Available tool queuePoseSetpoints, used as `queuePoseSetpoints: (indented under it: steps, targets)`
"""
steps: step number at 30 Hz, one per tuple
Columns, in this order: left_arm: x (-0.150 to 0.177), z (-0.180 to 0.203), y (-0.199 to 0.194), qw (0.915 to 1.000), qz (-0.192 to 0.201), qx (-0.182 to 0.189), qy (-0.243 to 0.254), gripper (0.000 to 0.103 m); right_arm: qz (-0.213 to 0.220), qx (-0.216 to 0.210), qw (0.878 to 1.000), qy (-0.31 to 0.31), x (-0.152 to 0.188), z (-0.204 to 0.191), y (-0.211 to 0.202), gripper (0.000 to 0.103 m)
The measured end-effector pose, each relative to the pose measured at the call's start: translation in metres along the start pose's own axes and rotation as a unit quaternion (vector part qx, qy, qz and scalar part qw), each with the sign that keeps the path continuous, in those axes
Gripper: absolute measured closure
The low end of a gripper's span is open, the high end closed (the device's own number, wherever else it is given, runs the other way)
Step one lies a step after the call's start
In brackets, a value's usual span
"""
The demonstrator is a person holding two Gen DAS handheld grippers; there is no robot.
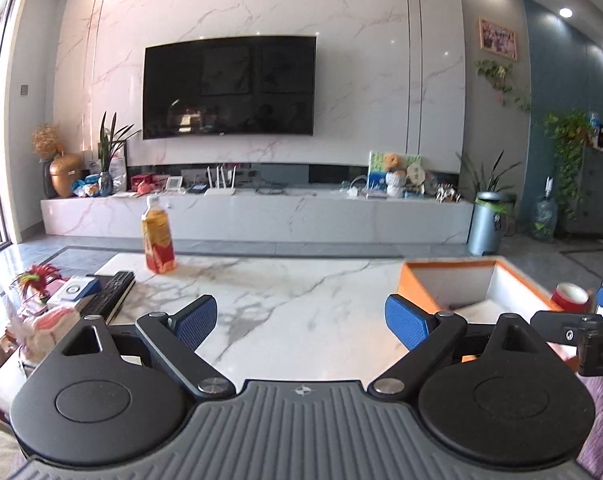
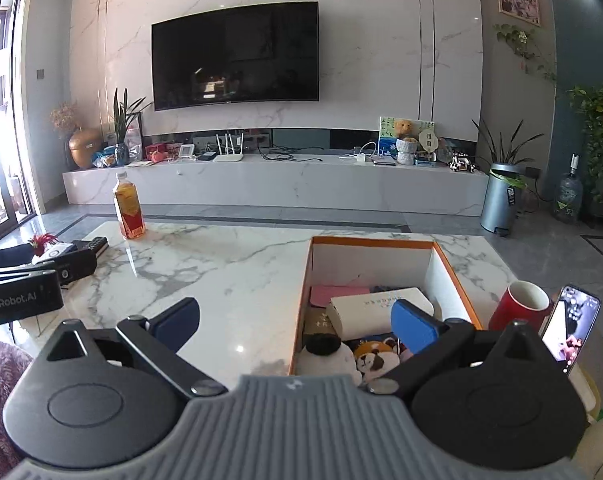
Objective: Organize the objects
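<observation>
Currently both grippers are hovering empty, jaws spread wide: left gripper [image 1: 301, 320] over bare marble table [image 1: 293, 292], right gripper [image 2: 297, 324] at the orange-rimmed box [image 2: 371, 243]. Likely next target, the drink bottle [image 1: 158, 238], is standing upright at the far left table edge. It's looking full, so fairly heavy; smooth plastic, probably slippery. Best gripping mid-body on the label.

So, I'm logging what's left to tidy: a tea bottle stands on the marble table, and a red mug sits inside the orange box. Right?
Not quite. The red mug stands outside the orange box, beside its right wall, as the right wrist view shows. The tea bottle does stand upright on the marble table.
</observation>
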State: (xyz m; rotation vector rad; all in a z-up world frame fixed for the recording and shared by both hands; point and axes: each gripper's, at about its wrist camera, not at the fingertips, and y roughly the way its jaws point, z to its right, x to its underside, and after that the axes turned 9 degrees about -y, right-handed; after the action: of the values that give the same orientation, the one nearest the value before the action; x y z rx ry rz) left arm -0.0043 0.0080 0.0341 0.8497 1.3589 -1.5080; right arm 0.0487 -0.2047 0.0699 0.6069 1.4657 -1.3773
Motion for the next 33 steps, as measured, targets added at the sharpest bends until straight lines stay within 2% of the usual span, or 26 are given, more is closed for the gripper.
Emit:
queuePoseSetpoints:
  steps: [10,17,24,33]
  targets:
    - [0.039,-0.003,0.011,0.9984,-0.051,-0.024,0.002,0.000,-0.020,0.022,0.999,0.025,0.036,-0.004,0.017,0.001]
    - [0.050,0.012,0.021,0.9977,-0.062,-0.023,0.013,0.000,-0.033,0.029,0.998,0.044,0.050,0.007,0.029,0.001]
    - [0.060,0.023,0.024,0.9961,-0.081,-0.017,0.032,0.000,-0.030,0.029,0.999,0.032,0.058,0.008,0.032,0.001]
    - [0.059,0.025,0.023,0.9952,-0.088,-0.026,0.033,0.000,-0.024,0.011,0.999,0.037,0.061,0.011,0.033,0.001]
